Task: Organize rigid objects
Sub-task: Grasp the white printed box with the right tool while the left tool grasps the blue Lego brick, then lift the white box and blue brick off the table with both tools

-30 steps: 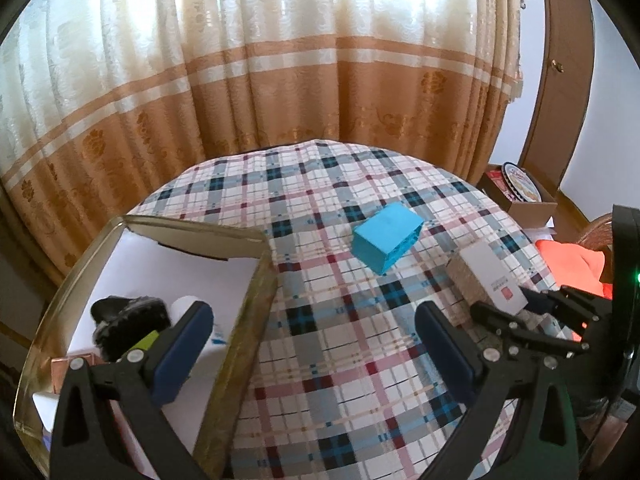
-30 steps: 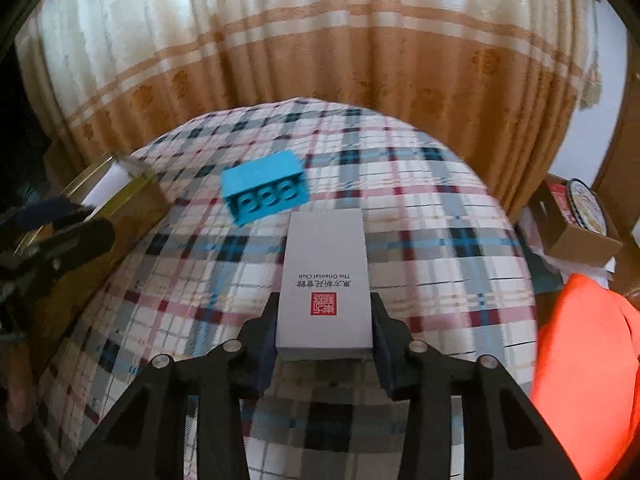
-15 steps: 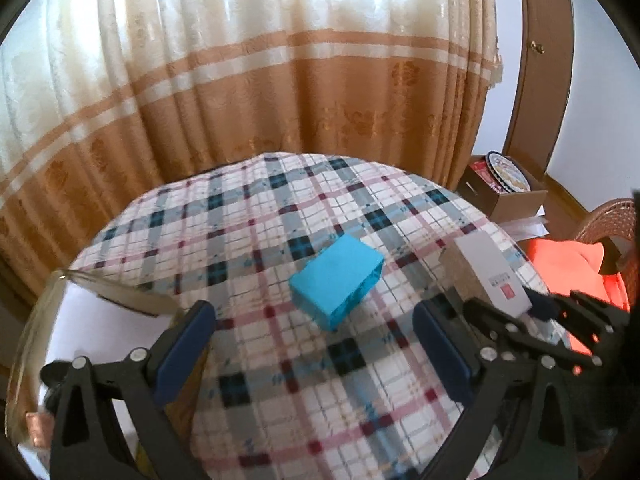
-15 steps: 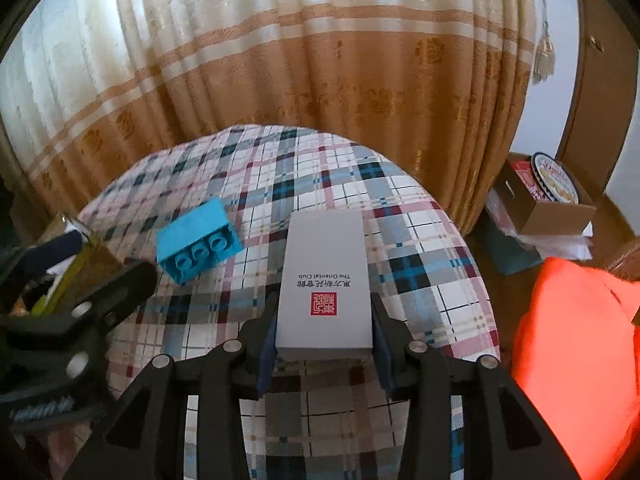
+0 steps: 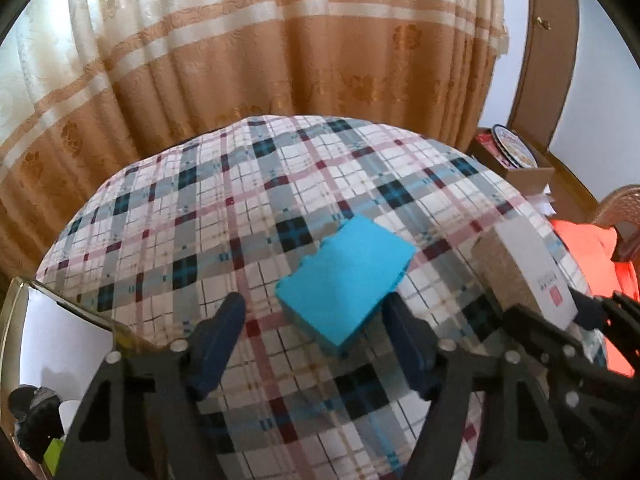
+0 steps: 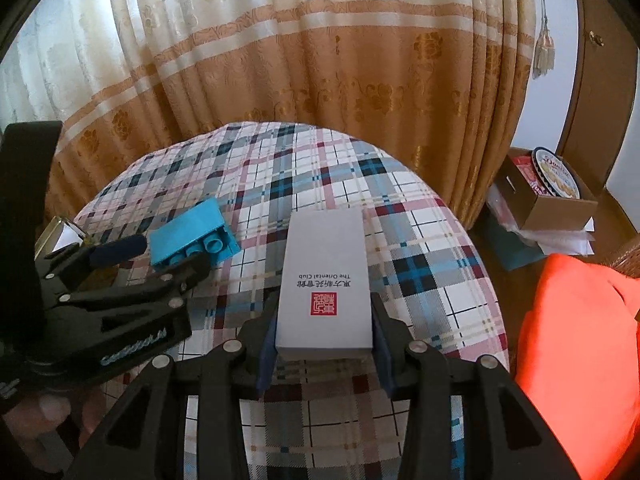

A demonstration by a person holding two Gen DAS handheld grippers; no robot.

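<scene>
- A round table (image 5: 224,216) wears a plaid cloth of white, blue, grey and maroon.
- A blue toy brick (image 5: 346,282) lies on the cloth, between the left gripper's (image 5: 316,320) spread fingers.
- A gold-rimmed tray (image 5: 24,292) sits left of that gripper.

Home, living room or bedroom. Long cream and tan floral curtain (image 6: 320,60) hangs behind far edge of round table under plaid tablecloth in white, blue, grey and red (image 6: 420,240). Brown wooden cabinet door with small knob (image 6: 596,80) at right. Open cardboard box holding round blue biscuit tin (image 6: 556,188) on floor beside table. Orange cloth (image 6: 580,340) near right edge.
</scene>
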